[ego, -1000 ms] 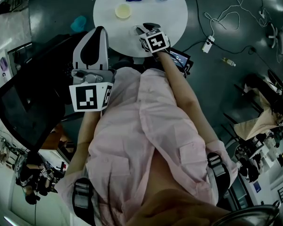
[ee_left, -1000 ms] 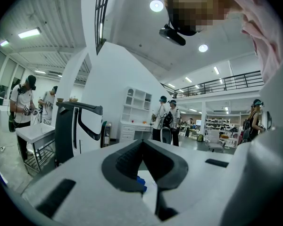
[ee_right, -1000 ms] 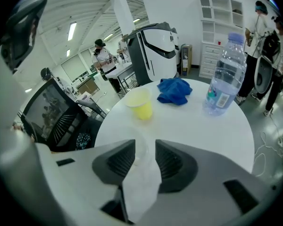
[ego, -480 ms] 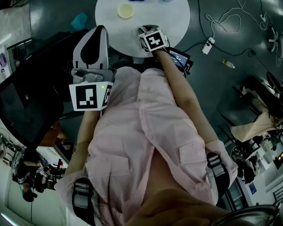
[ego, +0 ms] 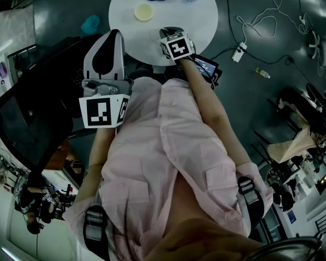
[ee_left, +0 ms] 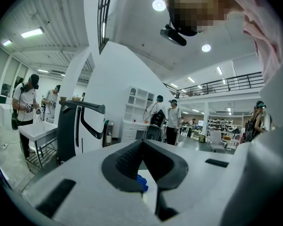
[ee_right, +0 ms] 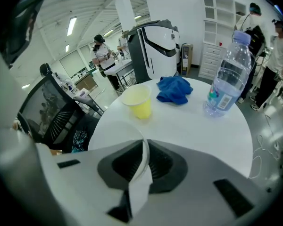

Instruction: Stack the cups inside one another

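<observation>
Right gripper (ee_right: 144,147): jaws closed on the thin wall of a white cup (ee_right: 140,178), held at the near edge of the round white table (ego: 195,15). Left gripper (ee_left: 142,149): jaws together, nothing between them, raised beside the person's chest and off the table. On the table, well beyond the held cup: one yellow cup (ee_right: 139,102), upright; behind it a crumpled blue cloth (ee_right: 175,89) and a clear water bottle (ee_right: 226,84).

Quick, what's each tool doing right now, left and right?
Left tool: closed, nothing between its jaws.
Right tool: closed on the wall of a white cup.
</observation>
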The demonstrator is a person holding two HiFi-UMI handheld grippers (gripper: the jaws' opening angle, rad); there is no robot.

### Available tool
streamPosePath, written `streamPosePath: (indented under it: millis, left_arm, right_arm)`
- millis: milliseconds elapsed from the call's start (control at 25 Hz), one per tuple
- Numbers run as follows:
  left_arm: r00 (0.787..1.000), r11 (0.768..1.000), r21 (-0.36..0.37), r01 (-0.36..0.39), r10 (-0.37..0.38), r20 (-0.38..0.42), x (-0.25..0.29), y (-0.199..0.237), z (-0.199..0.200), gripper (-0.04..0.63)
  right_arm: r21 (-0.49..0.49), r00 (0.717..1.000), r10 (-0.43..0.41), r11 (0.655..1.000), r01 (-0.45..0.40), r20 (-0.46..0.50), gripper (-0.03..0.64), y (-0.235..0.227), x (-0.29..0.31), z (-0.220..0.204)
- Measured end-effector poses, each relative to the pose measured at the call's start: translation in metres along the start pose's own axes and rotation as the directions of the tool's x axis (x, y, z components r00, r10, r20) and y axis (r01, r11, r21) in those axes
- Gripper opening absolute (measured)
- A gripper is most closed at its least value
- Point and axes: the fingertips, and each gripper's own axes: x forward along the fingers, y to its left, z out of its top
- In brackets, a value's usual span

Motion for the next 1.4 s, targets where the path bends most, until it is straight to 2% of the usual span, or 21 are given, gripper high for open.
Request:
streamPosePath:
  millis: [320, 680, 1040, 1400]
  left_arm:
    - [1.000, 1.000, 0.002, 0.011, -0.011, 0.009, -0.003, -0.006, 0.001, 0.016]
    - [0.999, 1.000, 0.004, 0.026, -0.026, 0.021, -0.005, -0.014, 0.003, 0.015]
    - [0.999, 0.999, -0.014, 0.035, -0.034, 0.033, -0.007, -0.018, 0.004, 0.017]
    - [0.997, 0.998, -0.001, 0.058, -0.058, 0.050, -0.007, -0.027, 0.008, 0.016]
  right_arm:
    - [0.050, 0.990, -0.030, 0.998, 0.024, 0.139, 0.041, -0.007, -0.034, 0.026]
    - [0.107, 0.947, -0.065, 0.994, 0.033, 0.315, 0.040, -0.013, -0.080, 0.055]
    - [0.166, 0.853, -0.125, 0.985, 0.046, 0.507, 0.040, -0.020, -0.145, 0.088]
    - [0.165, 0.737, -0.155, 0.984, 0.059, 0.657, 0.040, -0.010, -0.208, 0.116]
